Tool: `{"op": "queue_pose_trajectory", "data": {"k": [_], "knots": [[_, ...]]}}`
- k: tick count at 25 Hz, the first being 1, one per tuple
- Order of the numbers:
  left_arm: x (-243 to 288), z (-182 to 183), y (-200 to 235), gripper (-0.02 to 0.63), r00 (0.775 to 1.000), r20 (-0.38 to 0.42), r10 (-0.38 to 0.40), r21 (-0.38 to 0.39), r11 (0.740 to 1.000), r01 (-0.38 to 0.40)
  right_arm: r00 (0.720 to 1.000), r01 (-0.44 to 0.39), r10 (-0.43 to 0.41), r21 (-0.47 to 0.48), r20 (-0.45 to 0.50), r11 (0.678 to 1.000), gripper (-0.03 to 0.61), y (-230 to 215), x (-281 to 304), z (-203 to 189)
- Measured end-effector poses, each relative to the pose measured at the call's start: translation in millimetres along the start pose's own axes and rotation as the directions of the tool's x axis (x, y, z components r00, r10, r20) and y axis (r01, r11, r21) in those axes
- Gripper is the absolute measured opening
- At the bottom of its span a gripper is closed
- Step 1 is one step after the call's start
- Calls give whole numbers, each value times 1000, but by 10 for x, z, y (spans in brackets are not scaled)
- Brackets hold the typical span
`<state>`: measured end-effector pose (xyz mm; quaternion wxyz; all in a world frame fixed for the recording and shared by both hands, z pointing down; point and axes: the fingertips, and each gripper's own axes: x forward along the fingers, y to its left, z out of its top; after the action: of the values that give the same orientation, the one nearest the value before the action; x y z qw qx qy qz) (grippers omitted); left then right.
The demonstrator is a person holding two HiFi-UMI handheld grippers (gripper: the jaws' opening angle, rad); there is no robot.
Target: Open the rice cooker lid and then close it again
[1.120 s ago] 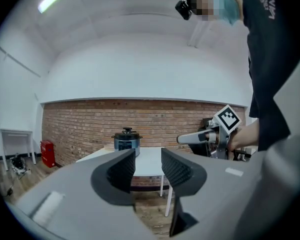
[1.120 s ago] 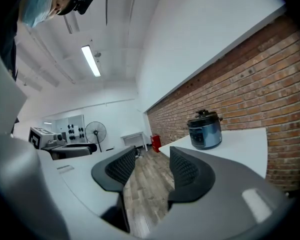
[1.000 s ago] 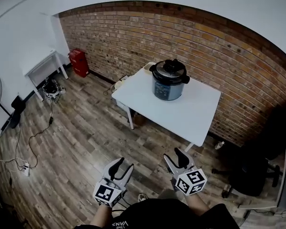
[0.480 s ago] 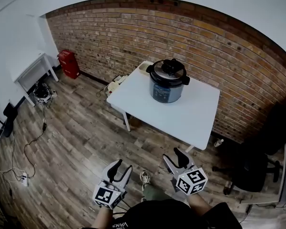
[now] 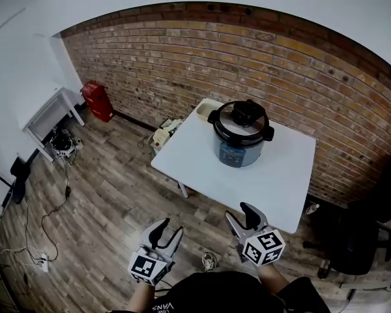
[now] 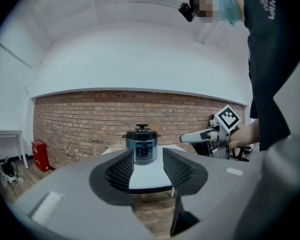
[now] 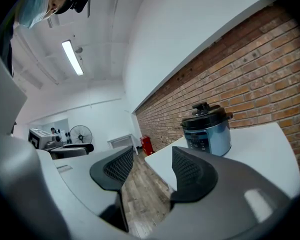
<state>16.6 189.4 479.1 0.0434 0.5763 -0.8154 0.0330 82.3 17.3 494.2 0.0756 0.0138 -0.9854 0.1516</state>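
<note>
Drew closer to table [image 5: 274, 175] than a second before: showed larger and lower in the head view, with both grippers carried along ahead of the body. Took no grip on anything yet.

Found cooker [image 5: 240, 152] upright on table's far half, toward the brick wall [image 5: 182, 57], well back from table's near edge. Saw lid [image 5: 232, 126] shut and level on top, black knob [image 5: 246, 113] at its centre and a handle jutting out at each side.

Kept left gripper [image 5: 171, 225] short of table's near edge, out over the floor [image 5: 104, 194], jaws about half apart with nothing between the pads. Kept right gripper [image 5: 238, 212] just off table's near edge, jaws parted much the same, likewise empty.

Placed cooker straight ahead of both, across the bare near half of table: framed dead centre between the jaws in the left gripper view, off to the right of the jaws in the right gripper view. Judged right gripper the nearer to table, so likely first to reach the lid; judged both still well apart from it, with the near half of table left to cross.
</note>
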Motion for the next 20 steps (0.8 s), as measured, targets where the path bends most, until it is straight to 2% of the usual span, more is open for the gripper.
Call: {"op": "queue_pose_trajectory", "data": {"k": [5, 11, 16, 20], "knots": [[457, 51, 247, 155, 999, -17, -39, 30, 999, 39, 1000, 16, -16, 7, 11, 1000, 235, -205, 348, 150], [917, 41, 472, 155, 996, -13, -83, 27, 996, 84, 998, 55, -55, 10, 9, 998, 235, -424, 635, 236], [1253, 36, 746, 154, 986, -2, -165, 14, 986, 165, 991, 134, -134, 16, 6, 991, 235, -523, 859, 248], [1546, 43, 1036, 154, 964, 7, -265, 15, 964, 264, 972, 234, -234, 29, 15, 972, 235, -608, 1089, 268]]}}
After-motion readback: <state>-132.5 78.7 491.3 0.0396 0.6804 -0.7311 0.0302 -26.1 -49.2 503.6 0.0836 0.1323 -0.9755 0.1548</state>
